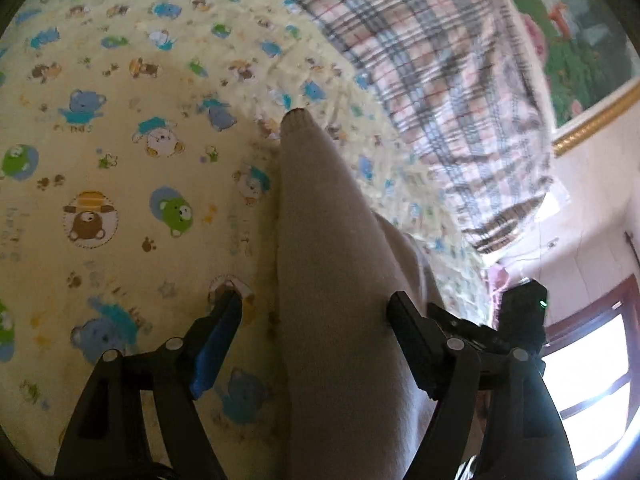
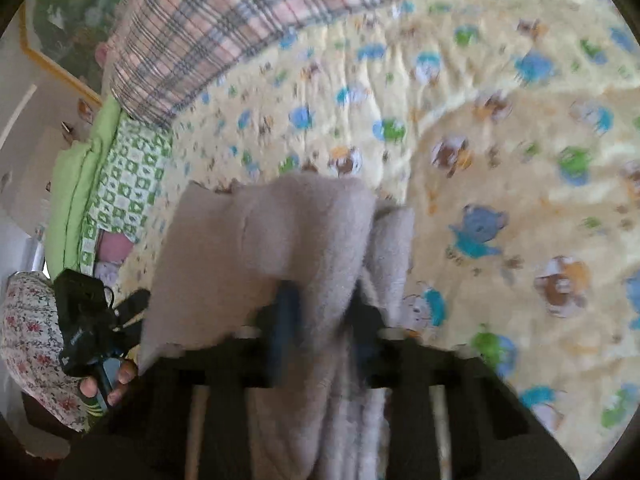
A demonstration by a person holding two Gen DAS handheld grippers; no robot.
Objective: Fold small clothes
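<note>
A small beige fleece garment lies in a long fold on the yellow bear-print bedsheet. My left gripper stands open astride it: the blue-padded finger is on the sheet to its left and the other finger is at the cloth's right edge. In the right wrist view the same garment is bunched up and raised off the sheet. My right gripper is shut on a fold of it. The left gripper's body and the hand holding it show at the left edge.
A plaid blanket lies along the far side of the bed. A green checked cushion sits at its end. A gold-framed picture hangs on the wall and a window is lower right. A floral sleeve is close by.
</note>
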